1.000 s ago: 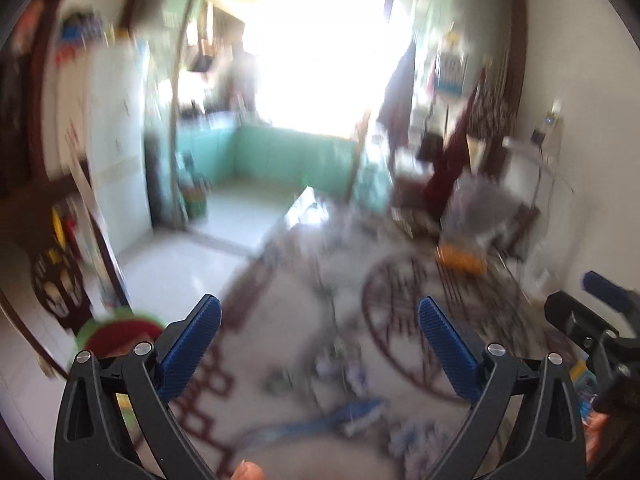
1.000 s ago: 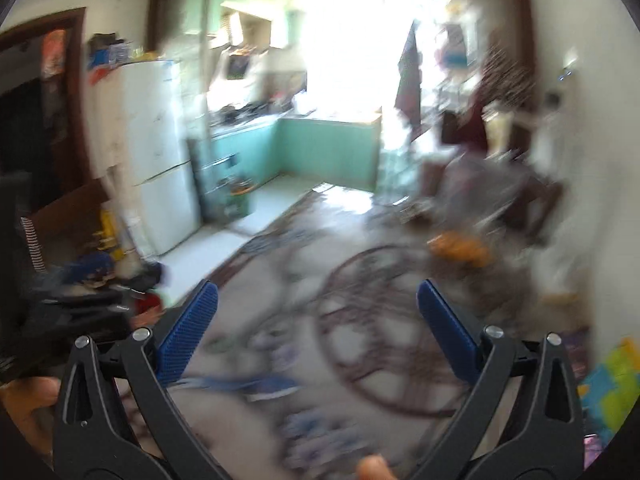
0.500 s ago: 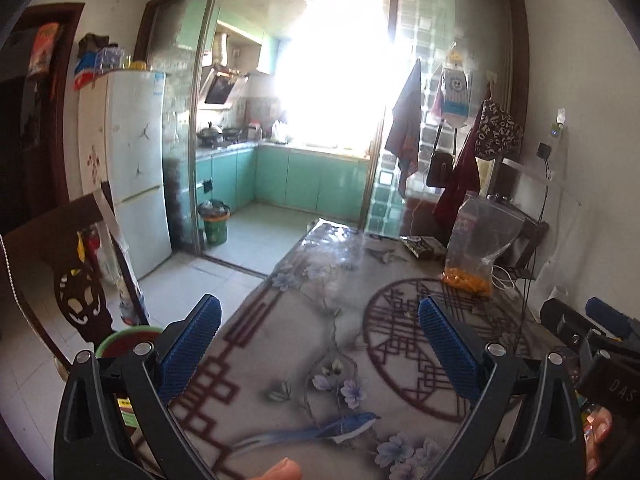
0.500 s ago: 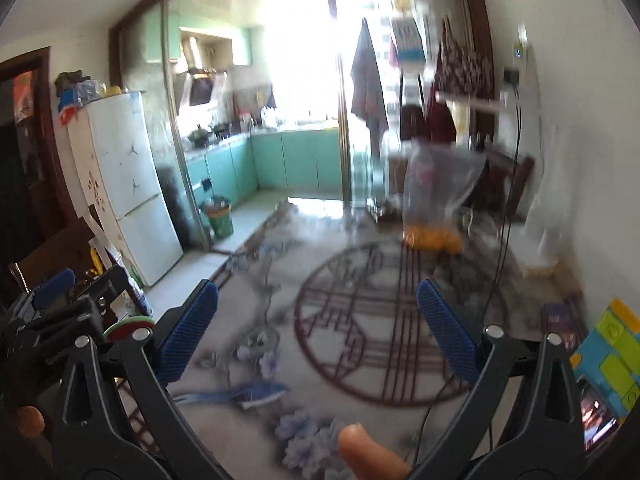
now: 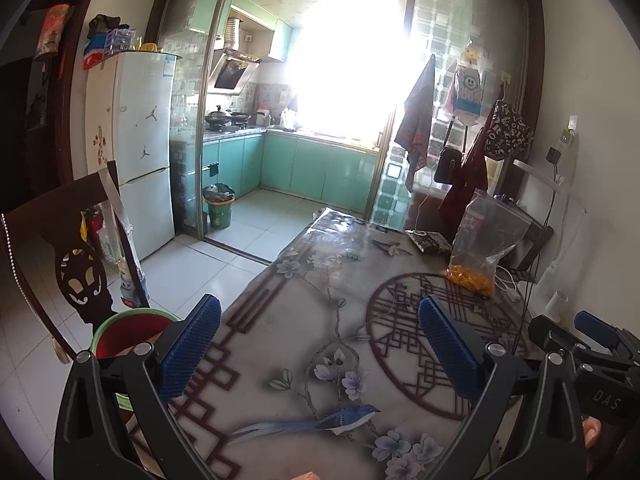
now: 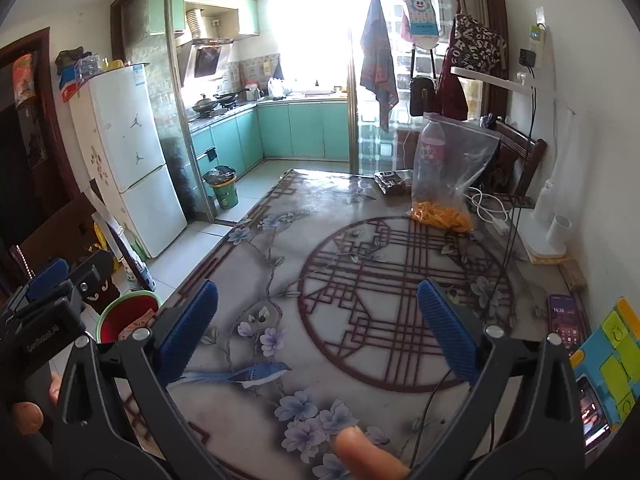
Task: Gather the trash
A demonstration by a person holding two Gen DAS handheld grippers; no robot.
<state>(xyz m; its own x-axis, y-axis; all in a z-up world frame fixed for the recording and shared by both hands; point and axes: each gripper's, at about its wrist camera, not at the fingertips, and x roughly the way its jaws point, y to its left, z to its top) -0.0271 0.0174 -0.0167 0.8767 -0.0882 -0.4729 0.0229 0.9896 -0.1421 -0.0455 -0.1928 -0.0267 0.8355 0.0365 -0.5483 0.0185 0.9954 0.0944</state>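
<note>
My left gripper (image 5: 320, 344) is open and empty above the near part of a patterned table (image 5: 304, 320). My right gripper (image 6: 318, 328) is open and empty over the same table (image 6: 360, 264). A dark snack wrapper (image 5: 430, 240) (image 6: 394, 182) lies at the table's far end. Beside it stands a clear plastic bag (image 5: 486, 240) (image 6: 448, 168) with orange pieces at its bottom. A red bin with a green rim (image 5: 128, 330) (image 6: 128, 318) stands on the floor left of the table, with scraps inside.
A dark wooden chair (image 5: 68, 264) stands left of the bin. A phone (image 6: 564, 320), a colourful box (image 6: 612, 360), a white lamp base (image 6: 544, 220) and cables (image 6: 492, 208) lie along the table's right side. A green bin (image 5: 218, 206) stands by the kitchen door.
Both views have stopped swinging and turned sharp. The right gripper has shifted so the table's right side and the phone come into view. Both grippers have stayed open.
</note>
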